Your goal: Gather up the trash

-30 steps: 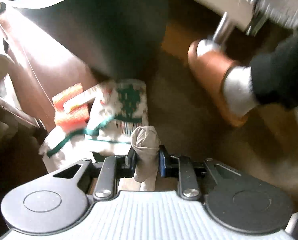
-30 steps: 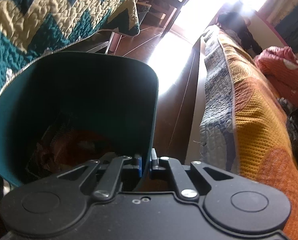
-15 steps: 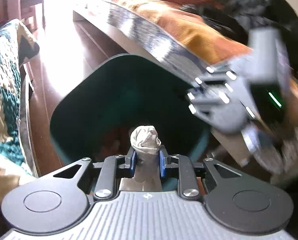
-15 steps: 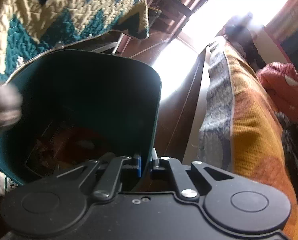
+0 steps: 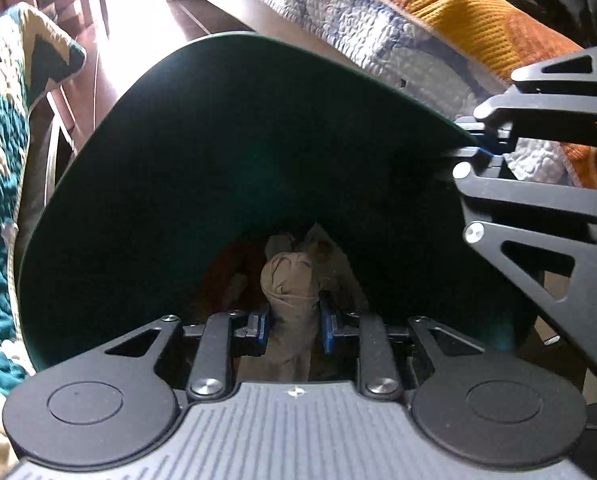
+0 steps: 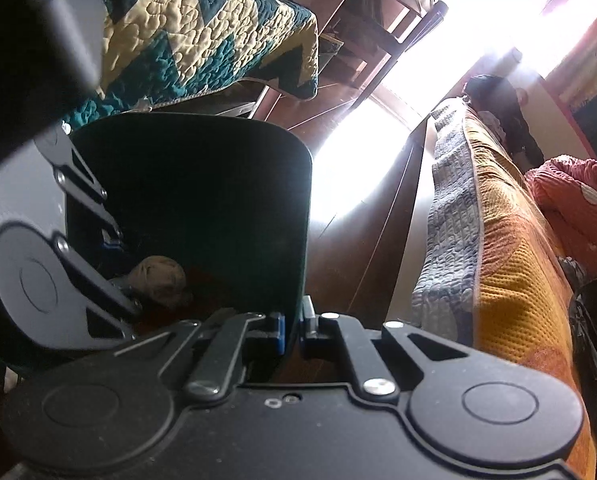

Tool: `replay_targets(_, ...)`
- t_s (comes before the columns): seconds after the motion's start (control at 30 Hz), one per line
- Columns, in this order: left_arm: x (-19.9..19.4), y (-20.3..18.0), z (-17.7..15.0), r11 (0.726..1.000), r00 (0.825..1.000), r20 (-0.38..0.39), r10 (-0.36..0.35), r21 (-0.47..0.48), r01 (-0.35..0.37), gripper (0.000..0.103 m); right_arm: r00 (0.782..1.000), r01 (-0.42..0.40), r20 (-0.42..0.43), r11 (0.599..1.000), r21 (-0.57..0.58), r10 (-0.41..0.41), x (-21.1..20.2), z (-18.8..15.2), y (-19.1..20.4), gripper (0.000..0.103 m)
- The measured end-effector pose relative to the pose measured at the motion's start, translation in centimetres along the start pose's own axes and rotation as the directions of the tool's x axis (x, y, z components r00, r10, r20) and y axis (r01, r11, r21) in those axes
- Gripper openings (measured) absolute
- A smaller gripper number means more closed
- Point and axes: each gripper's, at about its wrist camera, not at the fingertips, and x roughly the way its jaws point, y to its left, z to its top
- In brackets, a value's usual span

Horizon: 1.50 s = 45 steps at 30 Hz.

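A dark green bin (image 5: 258, 140) fills the left wrist view, its mouth tilted toward me. My left gripper (image 5: 294, 320) reaches into that mouth with a crumpled beige paper wad (image 5: 290, 280) between its blue pads. The jaws are opening, and the pads still touch the wad. Reddish and pale trash (image 5: 234, 272) lies at the bottom. My right gripper (image 6: 293, 326) is shut on the bin's wall (image 6: 202, 184) at the rim and shows at the right in the left wrist view as the right gripper (image 5: 480, 146). The right wrist view shows the left gripper (image 6: 116, 268) and the wad (image 6: 160, 276) inside the bin.
A bed with an orange and grey quilt (image 6: 498, 260) runs along the right of the bin. A teal and cream zigzag quilt (image 6: 202, 32) hangs over furniture on the left. Dark wooden floor (image 6: 358, 240) lies between them, with chair legs (image 5: 62, 40) and bright window glare beyond.
My left gripper swung up from the floor by the packets and a slippered foot, came over the bin and went into its mouth with the wad. The right gripper stayed clamped on the rim.
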Motion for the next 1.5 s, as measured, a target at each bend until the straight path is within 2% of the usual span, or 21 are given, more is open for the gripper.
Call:
replay_targets(0.13, -1.0, 0.6, -0.4, 1.0, 1.0, 0.012, -0.008, -0.026, 0.008, 0.034, 1.0, 0.0, 0.001, 1.0, 0.002, 0.0, 0.0, 0.0, 0.0, 0.005)
replay_targets(0.17, -1.3, 0.6, -0.5, 1.0, 1.0, 0.019, -0.01, -0.023, 0.01, 0.042, 1.0, 0.0, 0.001, 1.0, 0.002, 0.0, 0.0, 0.0, 0.0, 0.005)
replay_targets(0.2, -1.8, 0.5, -0.8, 1.0, 1.0, 0.027, -0.013, -0.019, 0.013, 0.055, 1.0, 0.0, 0.002, 1.0, 0.002, 0.0, 0.1, 0.1, 0.0, 0.005)
replay_targets(0.27, -2.7, 0.6, -1.1, 1.0, 0.999, 0.051, -0.016, -0.011, 0.017, 0.067, 1.0, 0.0, 0.002, 1.0, 0.002, 0.0, 0.1, 0.0, 0.0, 0.005)
replay_targets(0.5, -7.6, 2.0, -2.9, 0.998, 0.992, 0.117, -0.052, 0.034, 0.048, 0.067, 1.0, 0.007, -0.008, 1.0, 0.026, -0.007, 0.5, -0.1, -0.5, 0.005)
replay_targets(0.67, -11.9, 4.0, -5.1, 0.997, 0.988, 0.151, -0.011, 0.083, -0.001, 0.067, 1.0, 0.008, -0.02, 0.998, 0.058, -0.007, 0.8, -0.5, -1.2, 0.005)
replay_targets(0.73, -12.5, 4.3, -6.4, 0.992, 0.989, 0.141, 0.035, 0.117, -0.052, 0.068, 1.0, 0.007, -0.027, 0.997, 0.078, -0.005, 1.0, -0.6, -1.6, 0.005)
replay_targets(0.8, -12.2, 4.4, -7.9, 0.985, 0.992, 0.112, 0.065, 0.152, -0.082, 0.075, 0.999, 0.01, -0.034, 0.996, 0.09, -0.007, 1.2, -0.7, -1.9, 0.005)
replay_targets(0.97, -8.0, 4.4, -11.0, 0.979, 0.998, 0.019, 0.065, 0.194, -0.068, 0.081, 0.999, 0.018, -0.053, 0.991, 0.13, -0.011, 1.8, -1.2, -2.8, 0.005)
replay_targets(1.13, -0.6, 3.3, -14.6, 0.97, 0.994, -0.098, 0.047, 0.244, -0.022, 0.081, 0.997, 0.02, -0.071, 0.988, 0.154, -0.01, 2.2, -1.4, -3.2, 0.005)
replay_targets(1.23, 4.0, 1.5, -16.9, 0.947, 0.985, -0.161, 0.056, 0.322, -0.001, 0.081, 0.997, 0.023, -0.075, 0.988, 0.15, -0.012, 2.3, -1.2, -3.1, 0.006)
replay_targets(1.37, 8.9, -0.2, -19.8, 0.929, 0.964, -0.251, 0.091, 0.371, 0.009, 0.081, 0.997, 0.02, -0.073, 0.987, 0.157, -0.009, 2.5, -1.0, -3.2, 0.006)
replay_targets(1.5, 12.5, -0.3, -21.1, 0.927, 0.944, -0.303, 0.13, 0.376, -0.007, 0.081, 0.997, 0.022, -0.079, 0.986, 0.164, -0.009, 2.7, -0.9, -3.4, 0.006)
